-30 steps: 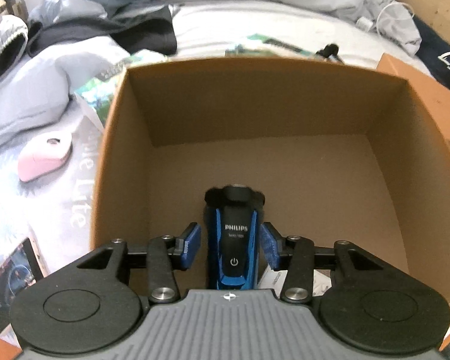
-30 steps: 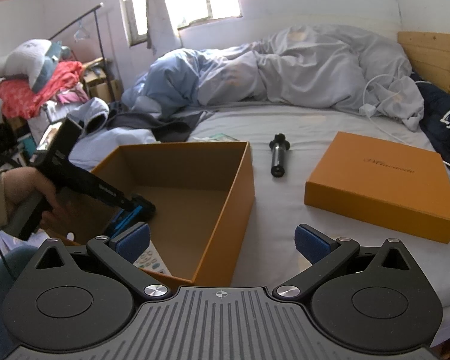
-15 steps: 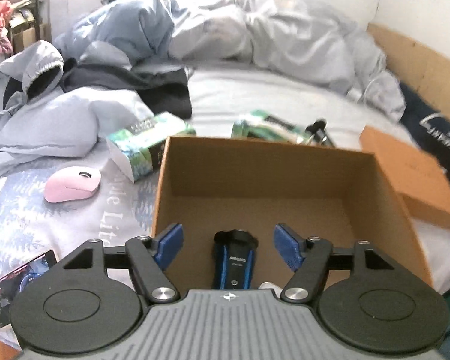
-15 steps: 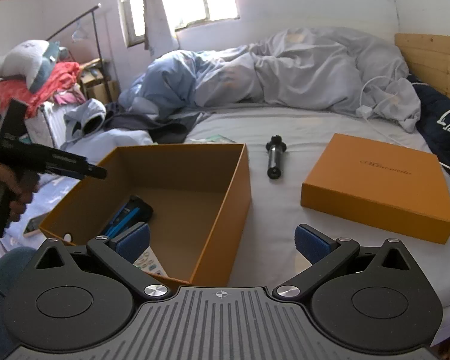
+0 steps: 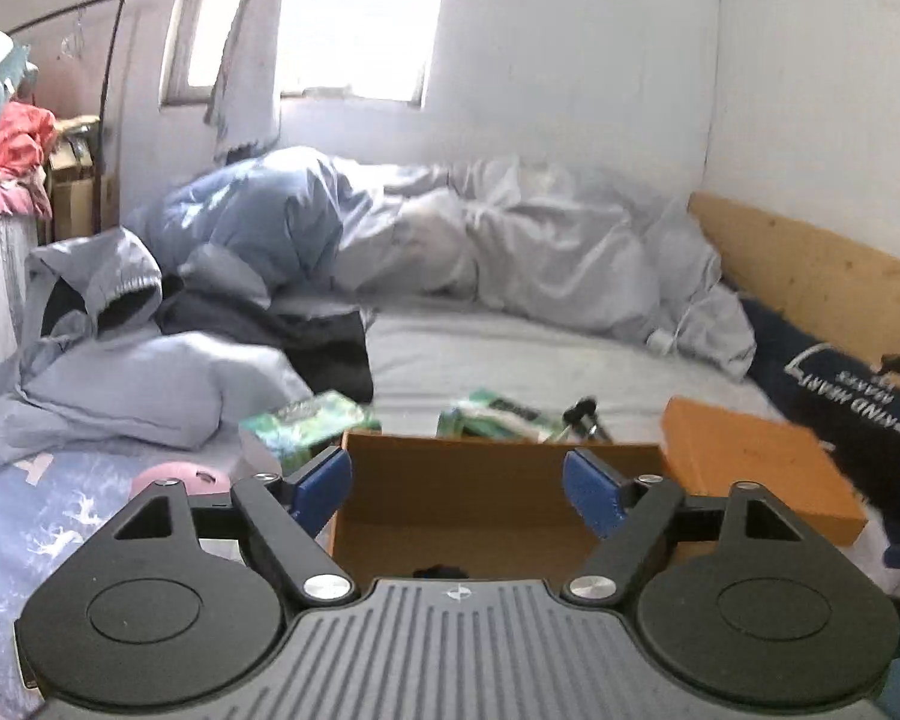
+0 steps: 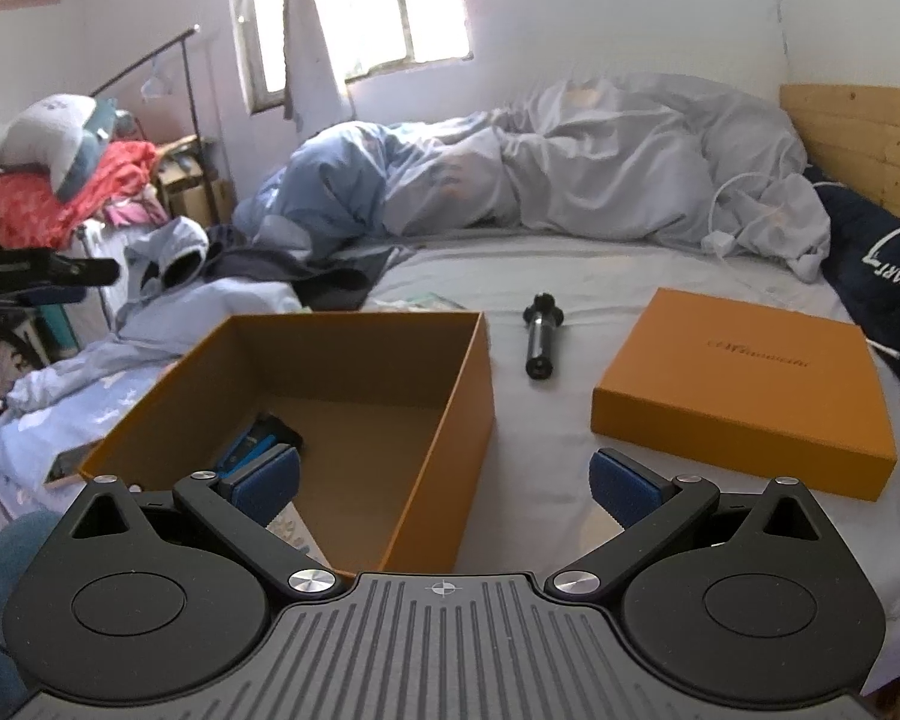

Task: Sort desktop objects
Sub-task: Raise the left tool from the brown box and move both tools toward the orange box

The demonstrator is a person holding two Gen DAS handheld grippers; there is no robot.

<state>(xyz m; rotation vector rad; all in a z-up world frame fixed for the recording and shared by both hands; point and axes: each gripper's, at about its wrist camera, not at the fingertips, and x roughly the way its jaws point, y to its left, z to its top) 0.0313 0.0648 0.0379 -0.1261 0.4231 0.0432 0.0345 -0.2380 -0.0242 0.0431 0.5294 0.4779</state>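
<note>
An open orange cardboard box (image 6: 450, 414) stands on the bed; it also shows in the left wrist view (image 5: 498, 498). A blue and black Philips shaver (image 6: 258, 441) lies inside it at the near left; only its black tip (image 5: 440, 571) shows in the left wrist view. My left gripper (image 5: 457, 483) is open and empty, raised above and behind the box. My right gripper (image 6: 444, 483) is open and empty, held low over the box's near right corner. A black cylindrical tool (image 6: 540, 336) lies on the sheet right of the box.
The orange box lid (image 6: 744, 396) lies at the right. A pink mouse (image 5: 177, 477), a green packet (image 5: 306, 423) and a second green packet (image 5: 492, 414) lie left of and behind the box. A phone (image 6: 69, 462) lies by its left corner. Crumpled duvets fill the back.
My left gripper let go of the shaver inside the box, opened wide, and drew back and up out of the box. The right gripper has hardly moved.
</note>
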